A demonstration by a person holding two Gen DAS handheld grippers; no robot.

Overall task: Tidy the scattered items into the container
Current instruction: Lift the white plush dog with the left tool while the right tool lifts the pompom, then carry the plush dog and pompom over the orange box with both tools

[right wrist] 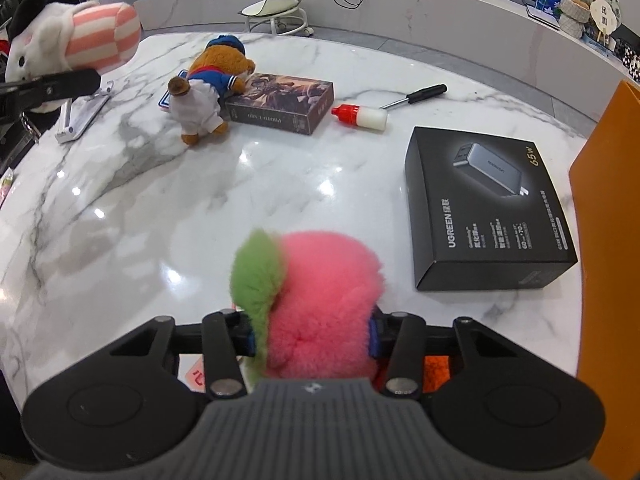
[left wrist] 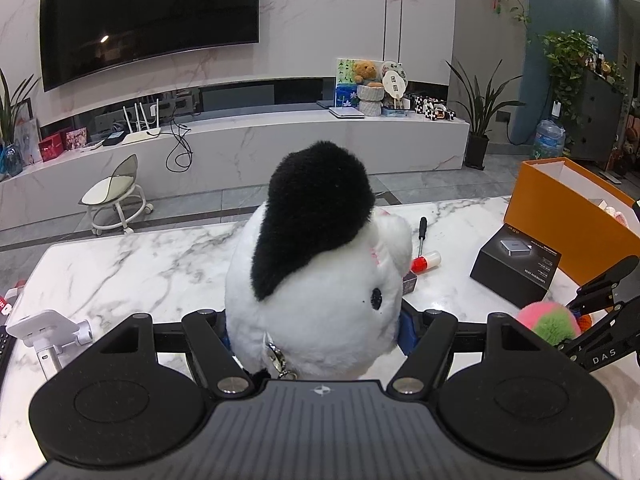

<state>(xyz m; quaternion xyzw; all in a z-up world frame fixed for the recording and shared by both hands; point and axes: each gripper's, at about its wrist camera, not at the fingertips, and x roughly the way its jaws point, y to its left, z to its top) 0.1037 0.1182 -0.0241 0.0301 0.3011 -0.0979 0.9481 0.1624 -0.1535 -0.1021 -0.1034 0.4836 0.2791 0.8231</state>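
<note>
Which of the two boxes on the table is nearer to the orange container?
The black charger box, lying beside the orange container. The picture-printed box lies farther away, against the sailor bear.

The black box [right wrist: 486,208] reads "UGREEN" and "65W"; the picture-printed box [right wrist: 280,104] reads "PHOTO CARD".

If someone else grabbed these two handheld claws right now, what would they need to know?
Left gripper: jaws closed on the white plush with the black ear, held above the marble table.
Right gripper: jaws around the pink and green pom-pom, pads against its fluff.
Orange box: at the table's right edge, open; something pale seems to lie inside.
Left on the table: brown bear, photo card box, glue bottle, screwdriver, black charger box, white stand.
Next: probably carry both plush toys to the box.
</note>
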